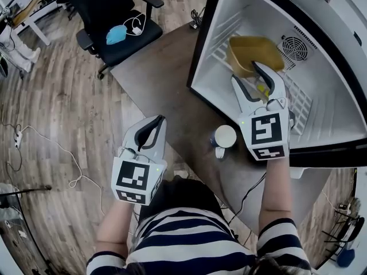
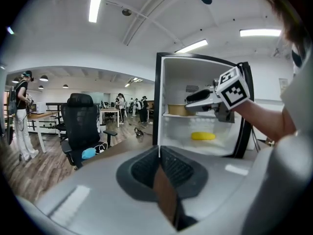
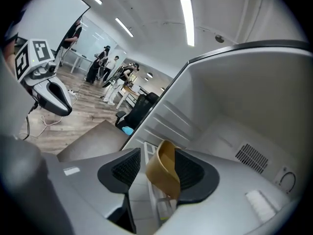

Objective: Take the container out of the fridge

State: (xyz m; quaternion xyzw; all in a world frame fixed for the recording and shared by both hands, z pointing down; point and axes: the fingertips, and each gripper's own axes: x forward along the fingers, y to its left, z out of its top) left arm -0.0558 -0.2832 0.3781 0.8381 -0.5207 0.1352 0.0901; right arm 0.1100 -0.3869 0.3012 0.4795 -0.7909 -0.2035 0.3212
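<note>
A tan plastic container (image 1: 252,50) stands on the wire shelf (image 1: 301,99) inside the open white fridge (image 1: 327,44). My right gripper (image 1: 245,71) reaches into the fridge, jaws open, with the container's near wall (image 3: 164,173) between them; a clear gap shows on the left pad's side. The left gripper view shows that container (image 2: 177,110) on the upper shelf with the right gripper (image 2: 195,102) at it. My left gripper (image 1: 156,121) hangs outside the fridge over the table's near edge, jaws shut and holding nothing (image 2: 159,153).
The fridge stands on a brown table (image 1: 166,79) with its door swung open at the right. A yellow object (image 2: 202,136) lies on the fridge's lower level. A white-lidded cup (image 1: 224,136) stands on the table by the fridge front. A black office chair (image 1: 114,22) stands behind.
</note>
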